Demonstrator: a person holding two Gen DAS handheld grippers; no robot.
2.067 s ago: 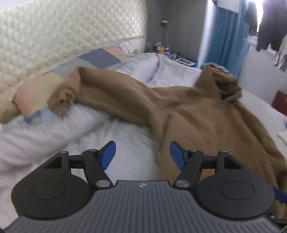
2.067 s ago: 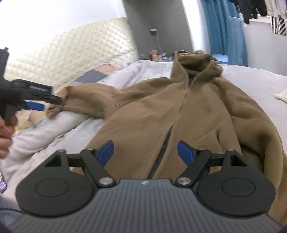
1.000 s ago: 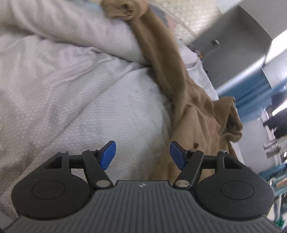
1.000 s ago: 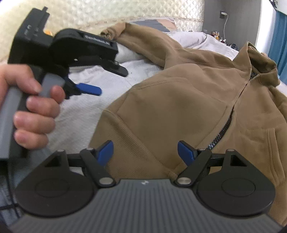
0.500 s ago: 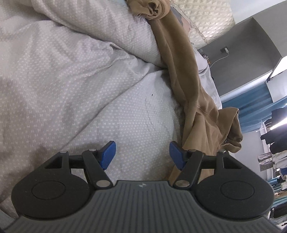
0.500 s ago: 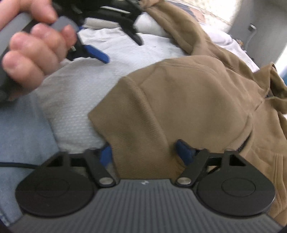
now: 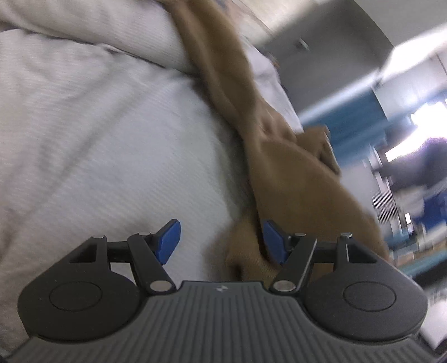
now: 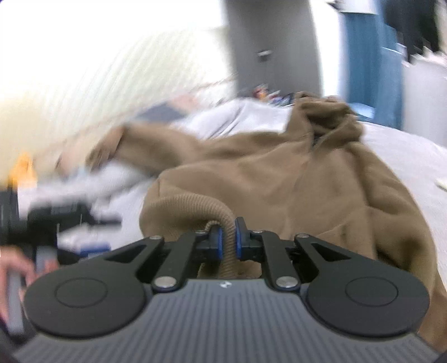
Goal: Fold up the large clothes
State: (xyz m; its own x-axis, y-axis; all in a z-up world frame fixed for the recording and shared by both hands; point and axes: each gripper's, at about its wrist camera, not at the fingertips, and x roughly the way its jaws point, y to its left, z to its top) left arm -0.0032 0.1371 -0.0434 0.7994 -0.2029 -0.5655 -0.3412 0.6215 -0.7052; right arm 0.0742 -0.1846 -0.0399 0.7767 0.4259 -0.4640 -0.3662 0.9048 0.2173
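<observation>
— What are you working in front of here?

— You face a bed [image 8: 405, 145] made up in pale grey bedding [image 7: 83, 139], backed by a cream quilted headboard [image 8: 92, 92].

— And behind that?

— A grey wall [image 8: 273, 42] with blue curtains [image 8: 368, 55] beside it, dark clothes [image 8: 413, 25] hanging at a bright window; everything is motion-blurred.

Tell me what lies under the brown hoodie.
The brown hoodie lies spread on a bed with white bedding, which shows bare around it. The right gripper pinches its ribbed hem. Whatever lies beneath the fabric is covered.
</observation>
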